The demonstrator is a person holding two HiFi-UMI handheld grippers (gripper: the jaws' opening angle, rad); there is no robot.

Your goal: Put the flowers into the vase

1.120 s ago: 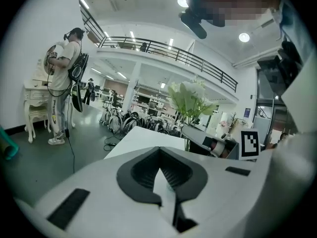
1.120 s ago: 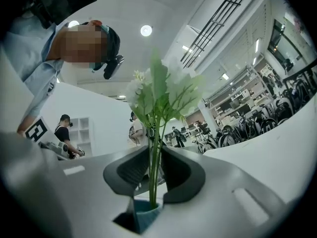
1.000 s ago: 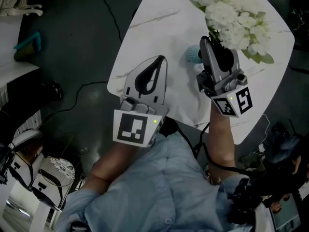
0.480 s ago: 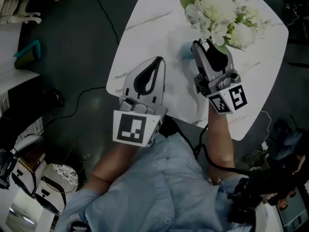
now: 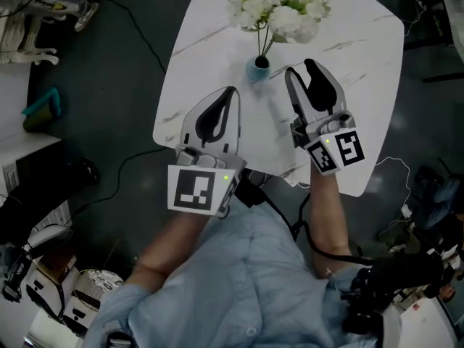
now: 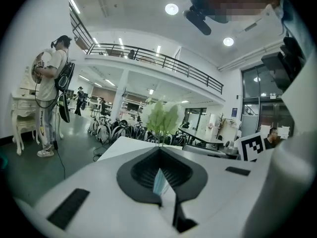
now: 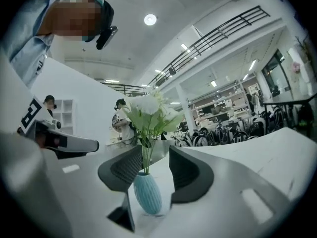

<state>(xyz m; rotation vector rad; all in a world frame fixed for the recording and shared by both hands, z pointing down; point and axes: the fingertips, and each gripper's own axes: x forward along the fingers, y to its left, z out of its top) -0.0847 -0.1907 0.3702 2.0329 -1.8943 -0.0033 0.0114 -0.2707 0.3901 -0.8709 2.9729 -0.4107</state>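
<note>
White flowers (image 5: 272, 6) stand with their stems in a small blue ribbed vase (image 5: 258, 69) on the white marble table (image 5: 348, 42). My right gripper (image 5: 304, 75) hovers just right of the vase. Its jaws have just been opening and now stand open, with nothing between the pads. In the right gripper view the vase (image 7: 147, 195) and flowers (image 7: 148, 108) sit close ahead of that gripper (image 7: 156, 155), untouched. My left gripper (image 5: 226, 96) is shut and empty, nearer me and left of the vase. The left gripper view shows the flowers (image 6: 161, 117) beyond its tips (image 6: 159, 150).
The table's near edge (image 5: 239, 169) runs under both grippers, with dark floor and cables (image 5: 138, 133) to the left. White furniture (image 5: 22, 38) stands at the far left. A person with a backpack (image 6: 49, 83) stands across the hall.
The right gripper has let go of the flowers, opened, and drawn back toward me. The flowers now stand free in the vase. The left gripper has barely shifted.
</note>
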